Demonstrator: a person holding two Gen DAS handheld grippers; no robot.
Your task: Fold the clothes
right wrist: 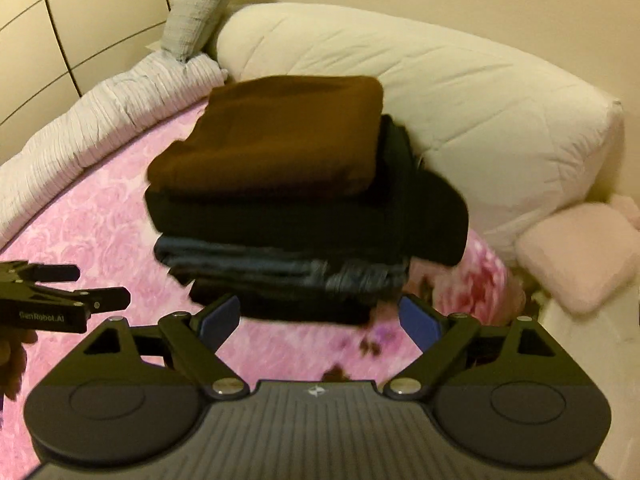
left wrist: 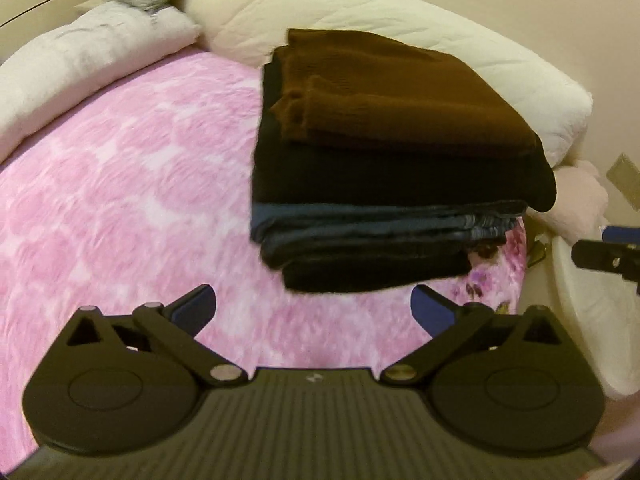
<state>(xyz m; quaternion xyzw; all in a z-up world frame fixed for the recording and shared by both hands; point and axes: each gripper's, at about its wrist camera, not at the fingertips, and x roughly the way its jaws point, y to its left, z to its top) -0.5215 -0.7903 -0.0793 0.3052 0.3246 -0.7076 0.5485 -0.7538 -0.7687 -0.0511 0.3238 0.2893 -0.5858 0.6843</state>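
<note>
A stack of folded clothes stands on the pink bed cover (left wrist: 120, 200). A brown knit garment (left wrist: 392, 92) lies on top, over a black one (left wrist: 400, 176), a blue denim piece (left wrist: 360, 228) and another dark layer at the bottom. My left gripper (left wrist: 314, 310) stands open just in front of the stack, nothing between its blue pads. In the right wrist view the same stack shows, with the brown garment (right wrist: 272, 136) on top. My right gripper (right wrist: 320, 322) is open too, empty, close before the stack's lowest layer. The left gripper (right wrist: 80, 292) appears at that view's left edge.
A cream quilted duvet (left wrist: 400, 16) is bunched behind the stack against the wall. A white ruffled blanket (right wrist: 100, 112) and a grey pillow (right wrist: 200, 12) lie at the back left. A pale pink cushion (right wrist: 580, 256) rests at the right, past the bed's edge.
</note>
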